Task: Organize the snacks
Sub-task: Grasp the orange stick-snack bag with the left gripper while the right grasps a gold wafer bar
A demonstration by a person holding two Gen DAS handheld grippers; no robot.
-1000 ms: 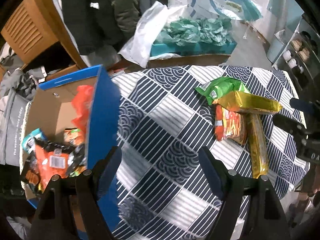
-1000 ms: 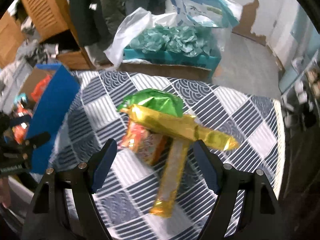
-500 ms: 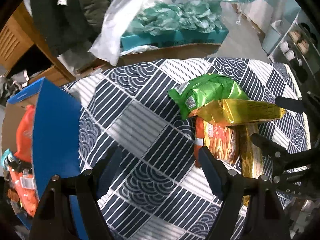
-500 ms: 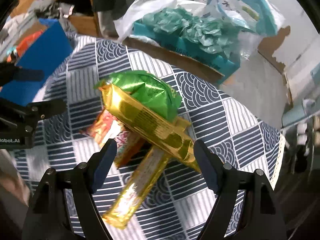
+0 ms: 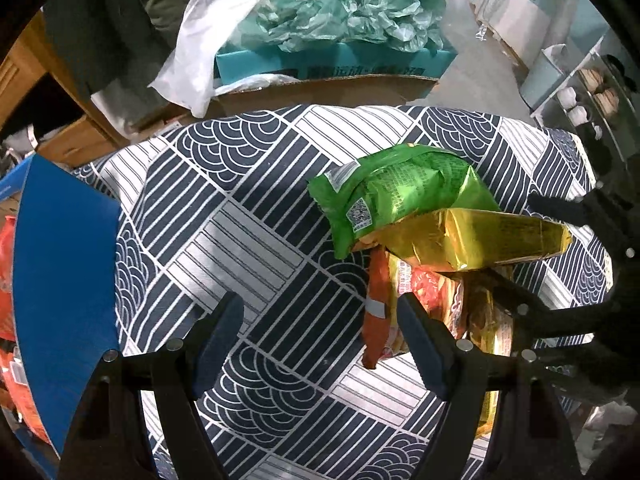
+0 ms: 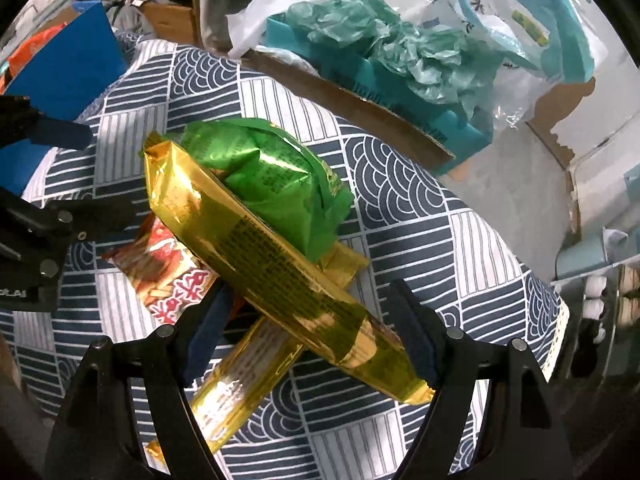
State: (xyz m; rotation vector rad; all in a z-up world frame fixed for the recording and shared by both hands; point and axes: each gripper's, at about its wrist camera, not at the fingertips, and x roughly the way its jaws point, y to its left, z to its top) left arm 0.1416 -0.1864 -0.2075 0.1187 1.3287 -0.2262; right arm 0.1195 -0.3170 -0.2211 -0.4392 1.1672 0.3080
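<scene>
The snacks lie in a loose heap on the right side of the table (image 5: 248, 216): a green bag (image 6: 276, 184) at the far end, a gold pack (image 6: 256, 256) slanting across it, a second gold pack (image 6: 240, 372) crossed beneath, and a red pack (image 6: 168, 268) tucked under on the left.

The right hand-held gripper (image 6: 308, 332) straddles the top gold pack, its jaws closing, but the pads do not yet press on it. The risk is plain — the packs overlap, so a closing grip may catch the lower gold pack as well, or drag the green bag off its perch. Slick foil could also slip out of a shallow pinch.

The left hand-held gripper (image 5: 320, 344) stands apart over bare cloth, its right finger (image 5: 420, 344) just beside the red pack (image 5: 424, 300). Both tools work the same heap — a collision looks possible. The blue box (image 5: 64, 300) on the left is well apart, so a poor grip could drop the pack on the way.
</scene>
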